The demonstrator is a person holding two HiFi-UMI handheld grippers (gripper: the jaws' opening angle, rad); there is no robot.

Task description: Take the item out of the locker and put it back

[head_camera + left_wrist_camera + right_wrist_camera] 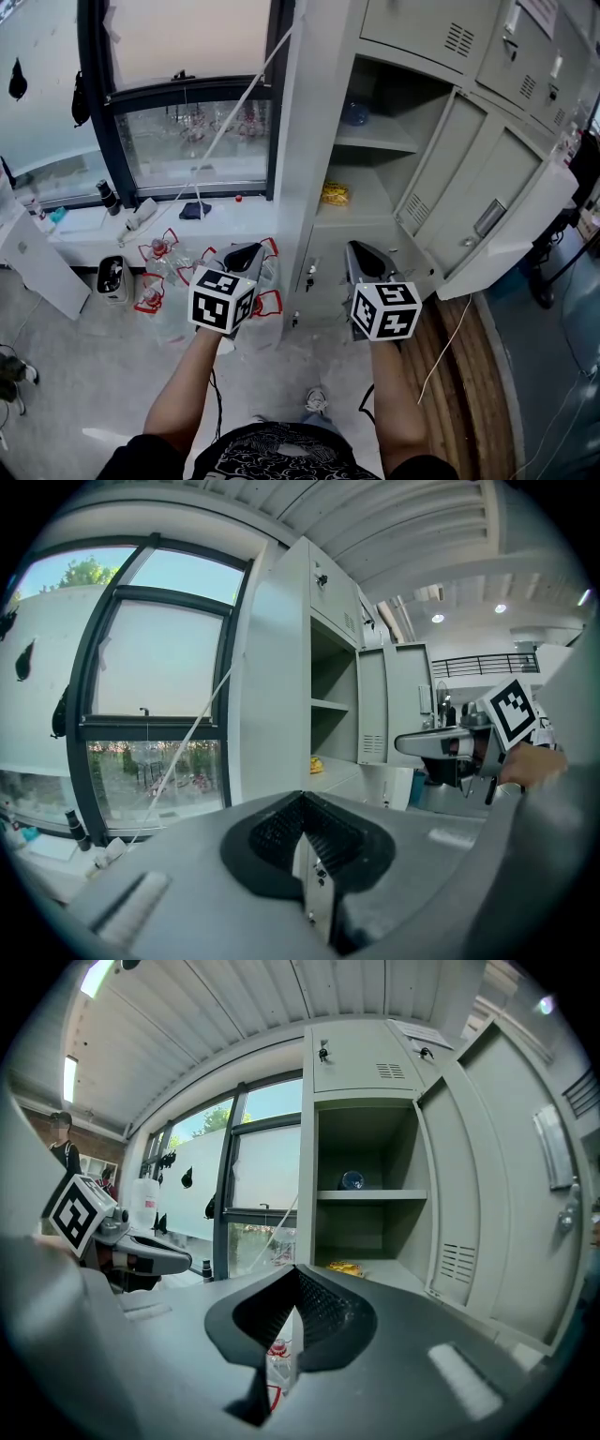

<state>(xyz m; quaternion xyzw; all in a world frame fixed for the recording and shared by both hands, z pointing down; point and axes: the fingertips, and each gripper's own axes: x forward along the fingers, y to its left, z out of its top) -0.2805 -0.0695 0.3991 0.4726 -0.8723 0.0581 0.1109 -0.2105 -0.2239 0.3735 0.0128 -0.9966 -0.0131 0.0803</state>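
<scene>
Both tools hang side by side before the open locker, the left gripper and right gripper each with jaws pressed together on nothing. Inside, a yellow packet lies on the lower shelf and a blue object on the upper shelf, both well apart from the grippers.

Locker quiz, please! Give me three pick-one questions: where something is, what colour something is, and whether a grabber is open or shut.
1. Where is the yellow item?
A. lower shelf
B. floor
C. windowsill

2. What colour is the round thing on the upper shelf?
A. red
B. blue
C. green

3. The right gripper is:
A. wide open
B. holding the yellow item
C. shut, empty

Answers:
1 A, it lies on that shelf.
2 B, it looks blue in two views.
3 C, its jaws meet with nothing between.
</scene>
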